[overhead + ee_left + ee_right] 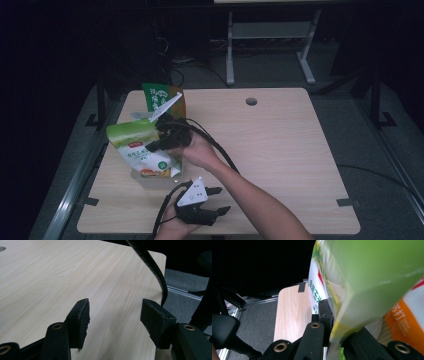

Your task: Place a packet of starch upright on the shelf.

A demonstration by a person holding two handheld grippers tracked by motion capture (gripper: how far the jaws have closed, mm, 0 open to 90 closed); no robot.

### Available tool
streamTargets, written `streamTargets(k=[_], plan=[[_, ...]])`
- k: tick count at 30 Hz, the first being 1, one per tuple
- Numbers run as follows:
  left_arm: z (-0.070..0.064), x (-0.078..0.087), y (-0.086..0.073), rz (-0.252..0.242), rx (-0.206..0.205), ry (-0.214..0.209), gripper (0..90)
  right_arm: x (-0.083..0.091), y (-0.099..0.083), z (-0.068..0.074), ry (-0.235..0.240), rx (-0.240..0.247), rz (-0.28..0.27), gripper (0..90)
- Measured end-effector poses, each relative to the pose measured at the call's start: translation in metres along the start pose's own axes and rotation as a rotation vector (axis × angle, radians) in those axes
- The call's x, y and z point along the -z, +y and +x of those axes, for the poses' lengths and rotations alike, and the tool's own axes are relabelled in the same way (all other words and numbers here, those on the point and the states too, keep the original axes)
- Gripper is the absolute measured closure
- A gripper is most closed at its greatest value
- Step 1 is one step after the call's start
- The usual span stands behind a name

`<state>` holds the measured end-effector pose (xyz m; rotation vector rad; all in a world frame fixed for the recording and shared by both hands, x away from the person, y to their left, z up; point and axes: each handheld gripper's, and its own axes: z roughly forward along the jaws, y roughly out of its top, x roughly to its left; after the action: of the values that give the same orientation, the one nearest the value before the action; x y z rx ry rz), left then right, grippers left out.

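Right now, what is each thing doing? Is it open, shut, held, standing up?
Left gripper: open, holding nothing, low over the table.
Right gripper: shut on the light green bag.
Light green bag: held, tilted, by the table's left edge.
Dark green bag: upright at the back, untouched.

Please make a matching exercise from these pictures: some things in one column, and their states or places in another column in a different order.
Things:
1. left gripper
2. right gripper
3. light green bag
4. dark green bag

States or places:
A. standing at the table's far left edge
B. jaws apart, nothing between them
C. held up off the table
D. jaws closed on a bag

Pairs: 1-B, 2-D, 3-C, 4-A
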<state>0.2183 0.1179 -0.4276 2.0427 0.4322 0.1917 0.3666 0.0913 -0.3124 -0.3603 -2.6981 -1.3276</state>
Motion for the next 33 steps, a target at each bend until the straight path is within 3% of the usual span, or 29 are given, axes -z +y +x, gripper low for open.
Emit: streamTargets(k=[9,11,12,15,23,33], plan=[[0.002,0.002,0.000,0.004,-0.013,0.010,39.5,-0.021,-0.016,-0.006,0.002,-0.016,0.050,87.3],[0.002,0.002,0.000,0.007,-0.014,0.012,39.5,-0.020,-0.019,-0.009,0.002,-0.022,0.044,86.2],[0.001,0.002,0.000,0.008,-0.010,0.011,39.5,-0.014,-0.019,-0.011,0.006,-0.045,0.015,83.6],[0.000,0.001,0.000,0.011,-0.006,0.006,39.5,-0.005,-0.018,-0.010,-0.010,-0.036,0.008,79.6],[0.000,-0.001,0.000,0.017,-0.013,0.007,39.5,0.003,-0.024,-0.008,-0.043,-0.009,0.052,80.2],[0.001,-0.002,-0.001,0.023,-0.003,0.012,39.4,0.000,-0.046,-0.014,-0.031,-0.013,0.134,83.3]])
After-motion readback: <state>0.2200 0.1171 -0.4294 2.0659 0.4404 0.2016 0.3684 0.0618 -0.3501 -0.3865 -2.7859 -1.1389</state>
